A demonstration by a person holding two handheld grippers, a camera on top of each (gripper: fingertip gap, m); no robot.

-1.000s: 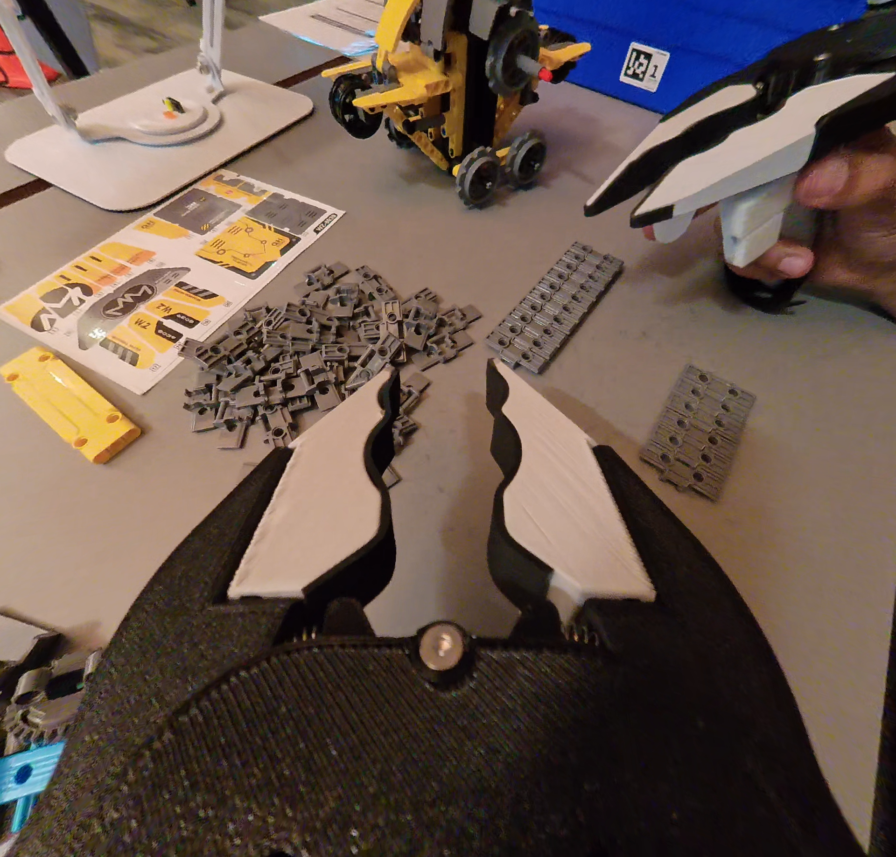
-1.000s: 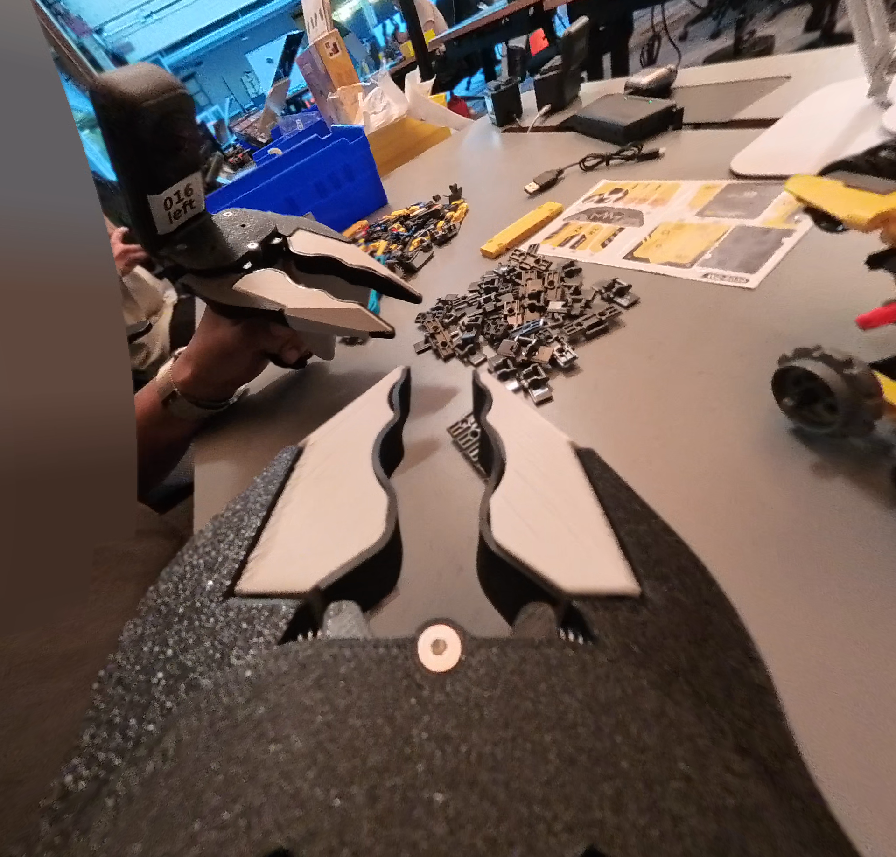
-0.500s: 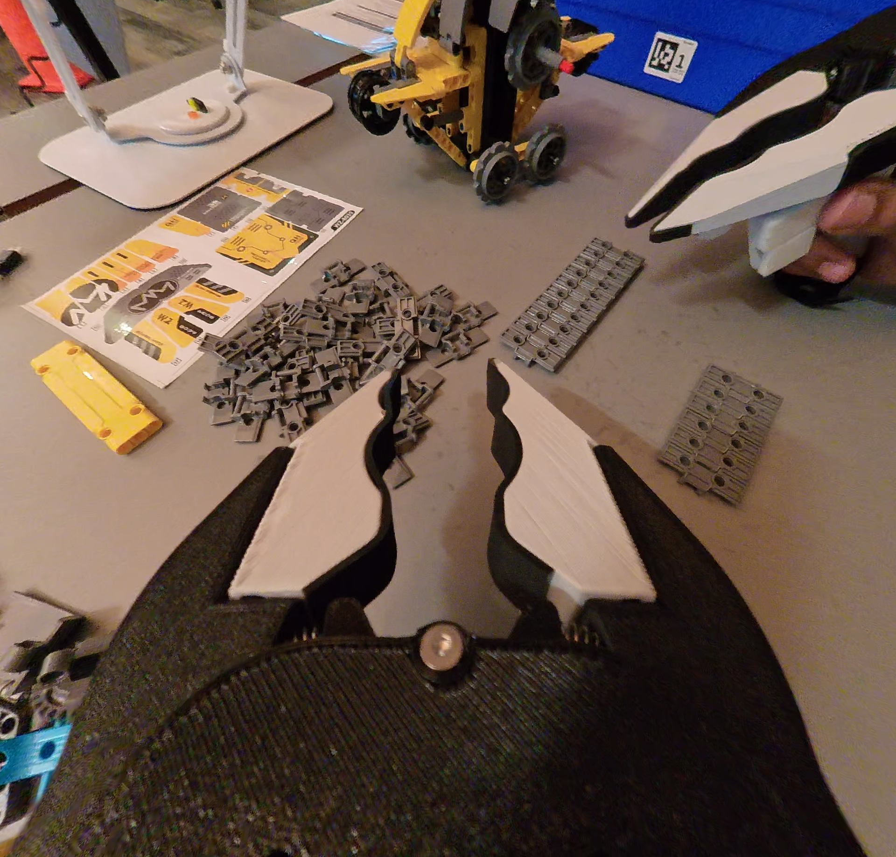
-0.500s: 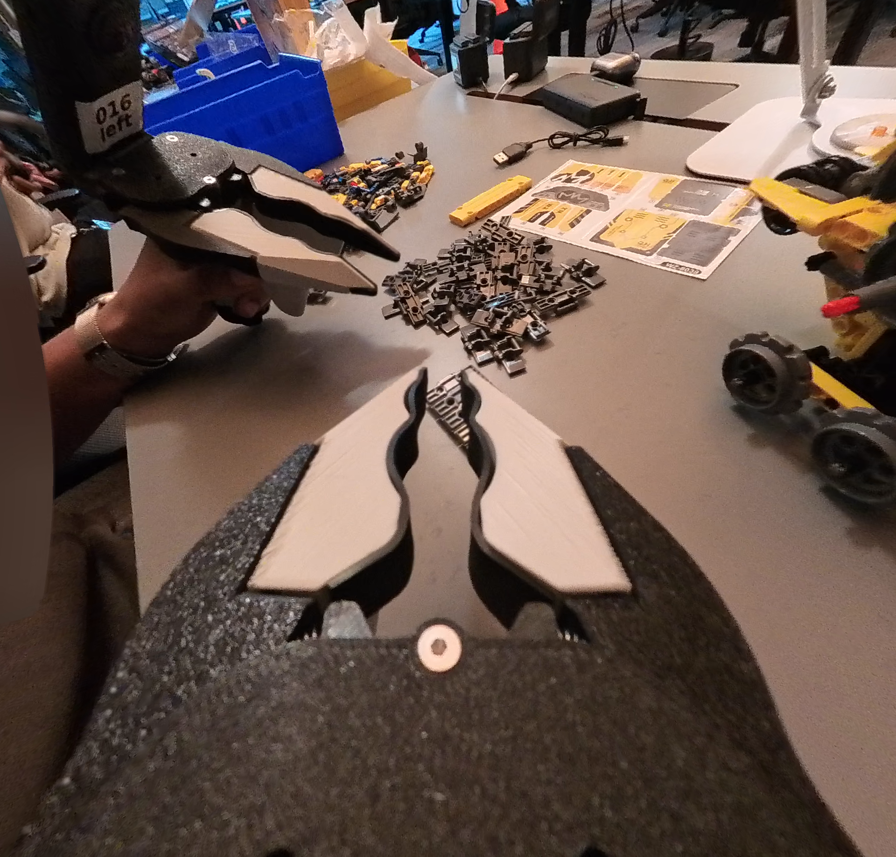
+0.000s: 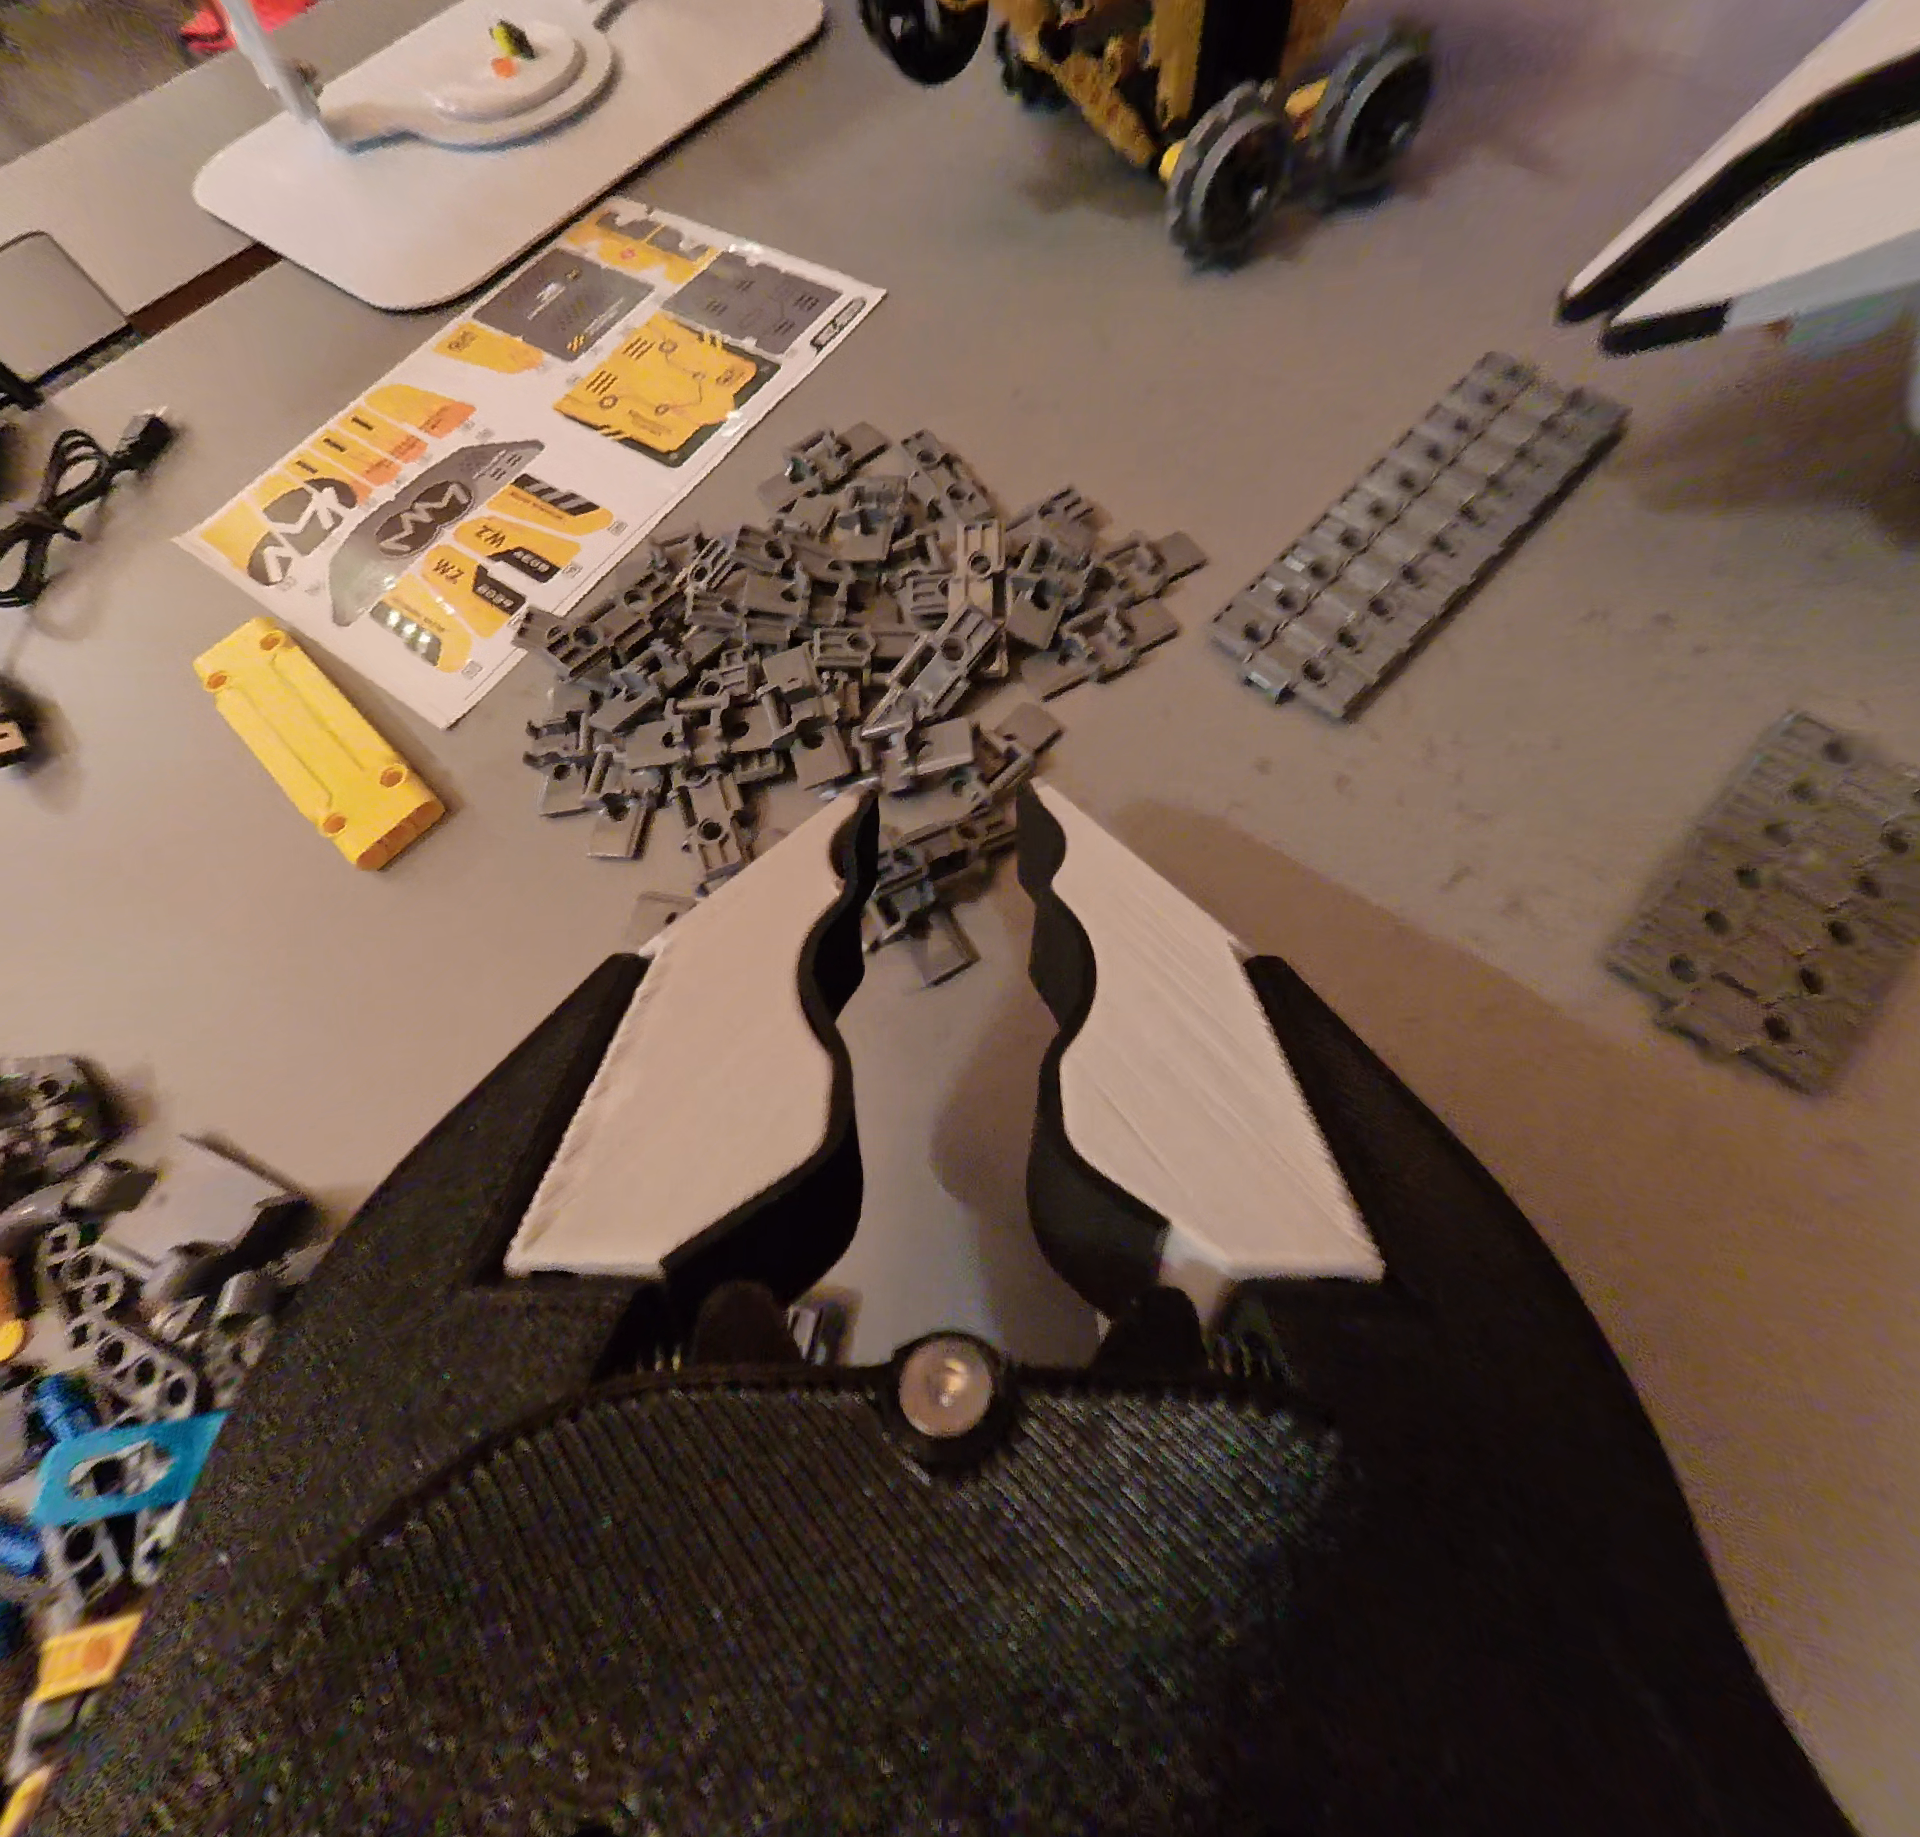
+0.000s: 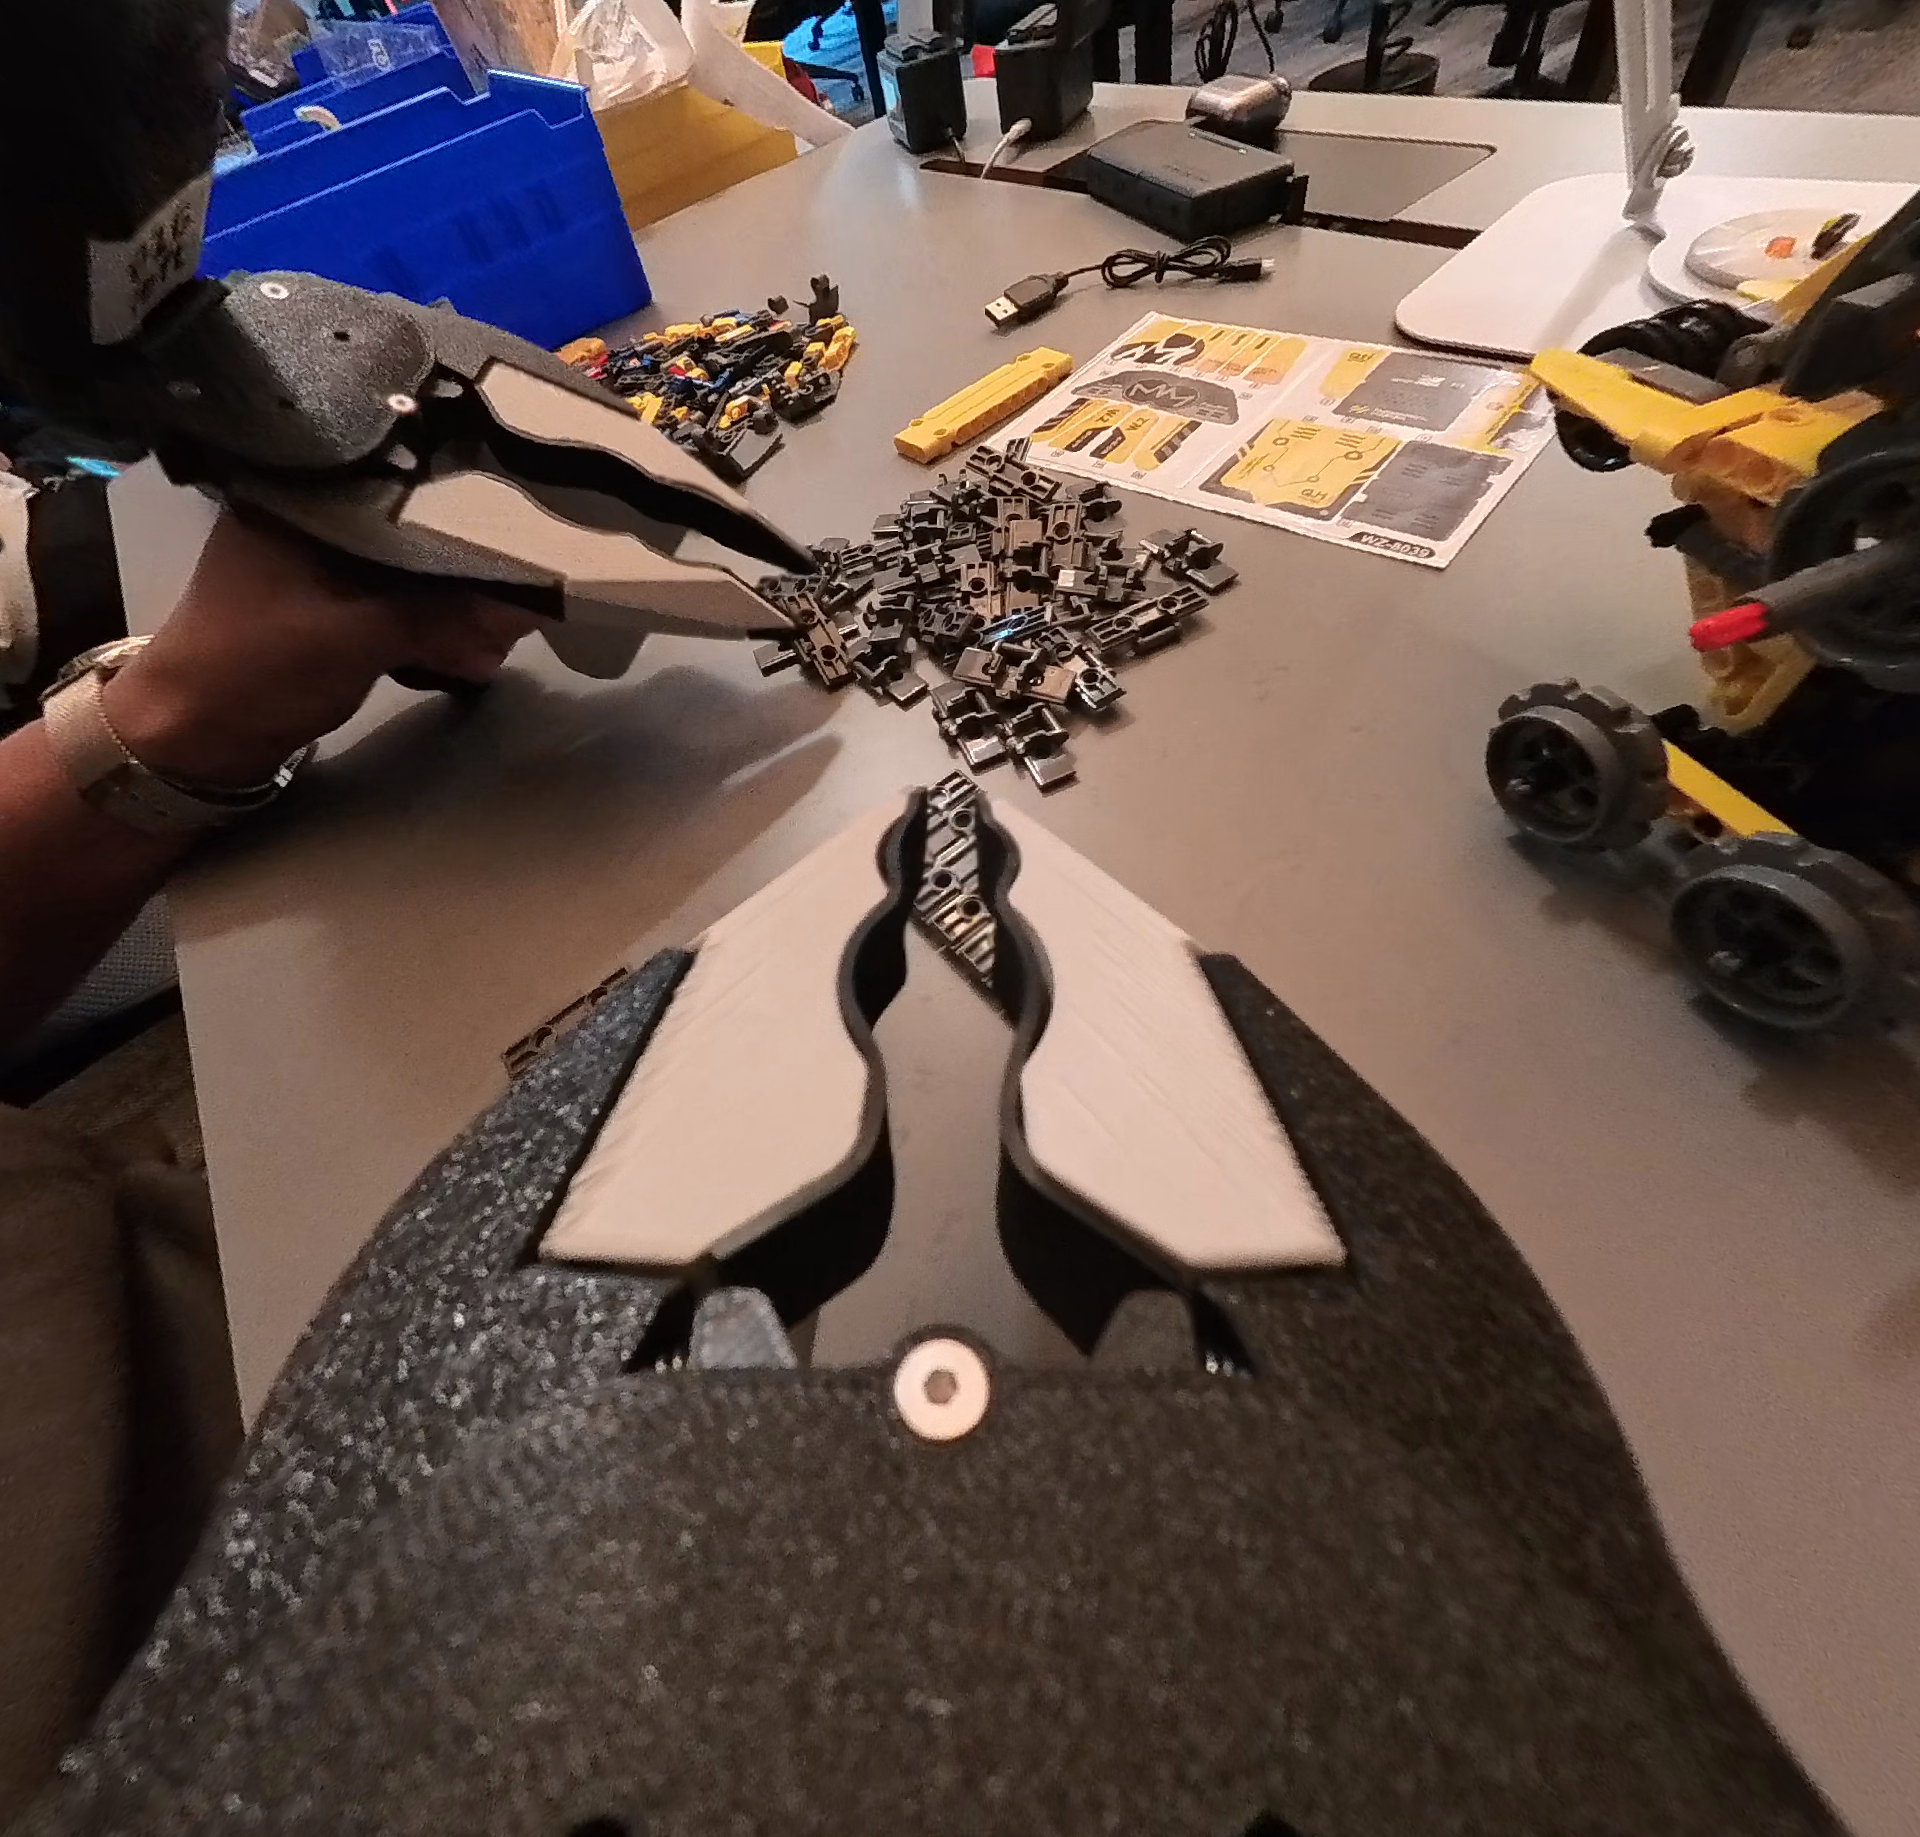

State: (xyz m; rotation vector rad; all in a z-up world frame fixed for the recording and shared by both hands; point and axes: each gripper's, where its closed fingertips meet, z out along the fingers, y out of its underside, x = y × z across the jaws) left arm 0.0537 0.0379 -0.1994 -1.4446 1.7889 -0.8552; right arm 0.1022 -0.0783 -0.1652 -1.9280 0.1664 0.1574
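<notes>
Both grippers have dropped lower and closer to the surface since a moment ago. The left gripper (image 5: 948, 800) now has its fingers apart, a little narrower than before, with the tips over the near rim of the pile of grey links (image 5: 831, 634) in the middle of the surface; nothing is held between them. The right gripper (image 6: 951, 811) has drawn its fingers nearly together, leaving a slim gap, through which the long grey link strip (image 6: 956, 883) shows. Whether the tips touch that strip I cannot tell; from the left wrist view it seems to lie flat. The shorter link panel (image 5: 1777, 904) lies apart, toward the surface's right edge.
</notes>
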